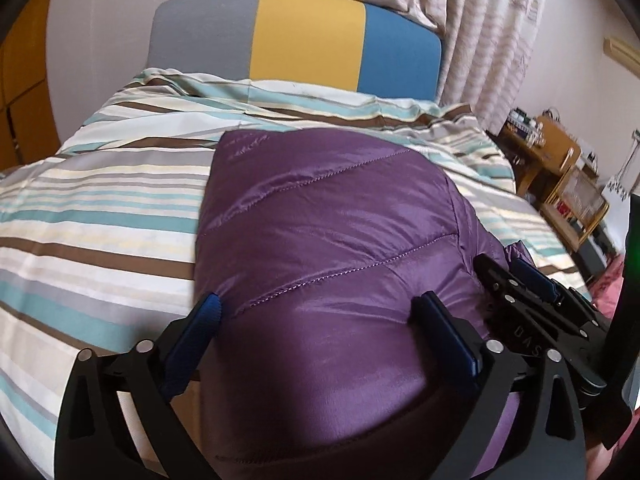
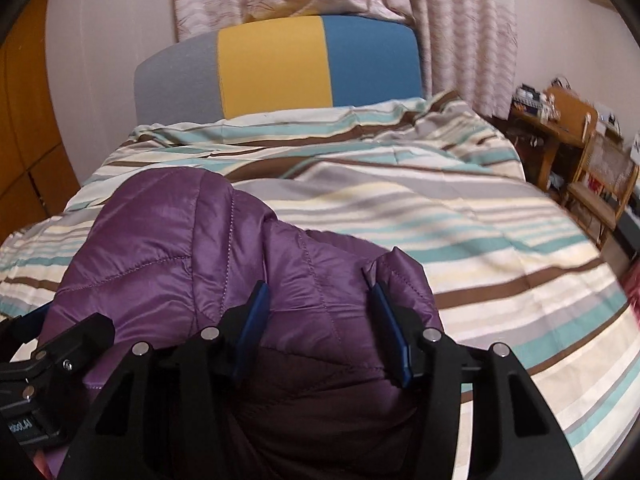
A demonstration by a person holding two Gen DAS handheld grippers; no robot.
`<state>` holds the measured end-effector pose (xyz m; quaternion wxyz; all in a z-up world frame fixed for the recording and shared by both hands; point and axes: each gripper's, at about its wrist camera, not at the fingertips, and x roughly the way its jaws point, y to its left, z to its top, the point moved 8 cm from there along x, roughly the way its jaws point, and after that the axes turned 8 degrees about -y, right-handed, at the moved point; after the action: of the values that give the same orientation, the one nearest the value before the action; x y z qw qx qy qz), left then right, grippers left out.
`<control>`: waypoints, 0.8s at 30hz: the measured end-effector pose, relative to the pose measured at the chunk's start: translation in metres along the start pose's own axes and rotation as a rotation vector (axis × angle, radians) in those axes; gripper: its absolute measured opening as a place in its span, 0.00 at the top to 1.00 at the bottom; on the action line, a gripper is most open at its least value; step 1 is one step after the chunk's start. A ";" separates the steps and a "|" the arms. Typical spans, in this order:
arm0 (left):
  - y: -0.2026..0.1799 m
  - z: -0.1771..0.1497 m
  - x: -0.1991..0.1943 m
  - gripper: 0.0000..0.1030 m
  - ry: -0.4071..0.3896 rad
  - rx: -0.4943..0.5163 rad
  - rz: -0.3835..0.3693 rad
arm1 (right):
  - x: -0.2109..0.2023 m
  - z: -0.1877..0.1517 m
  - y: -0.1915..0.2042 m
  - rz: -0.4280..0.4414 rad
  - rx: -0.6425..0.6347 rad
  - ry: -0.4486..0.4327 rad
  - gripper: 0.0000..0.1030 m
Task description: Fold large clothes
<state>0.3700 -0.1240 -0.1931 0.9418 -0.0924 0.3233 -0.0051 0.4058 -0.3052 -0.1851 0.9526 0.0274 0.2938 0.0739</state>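
The purple jacket (image 1: pixel 332 216) lies on the bed (image 1: pixel 100 200) already folded into a puffy bundle, the left tongs (image 1: pixel 316 312) wide over it, the right tongs (image 2: pixel 316 300) half-open astride a fold, so flattening likely remains.

1. The left gripper (image 1: pixel 316 312) points forward and slants downward, its jaws spread as wide as they go; the blue pads (image 1: pixel 208 312) stand far apart and press on nothing.
2. The right gripper (image 2: pixel 316 300) slants down at much the same angle, its jaws roughly half open, blue pads (image 2: pixel 256 312) facing each other across the gap (whether they pinch anything I cannot tell).
3. The two grippers sit close side by side: the right gripper shows at the right edge of the left wrist view, and the left one pokes into the lower left corner of the right wrist view.
4. No hand or sleeve is visible.
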 end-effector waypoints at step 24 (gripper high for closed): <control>0.008 0.018 0.000 0.03 0.003 -0.044 0.063 | 0.022 -0.019 -0.007 0.020 0.071 0.044 0.48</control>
<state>0.3801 -0.1131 -0.1806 0.9387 -0.1031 0.3274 0.0316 0.4138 -0.3090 -0.2132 0.9436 0.0627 0.3168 0.0733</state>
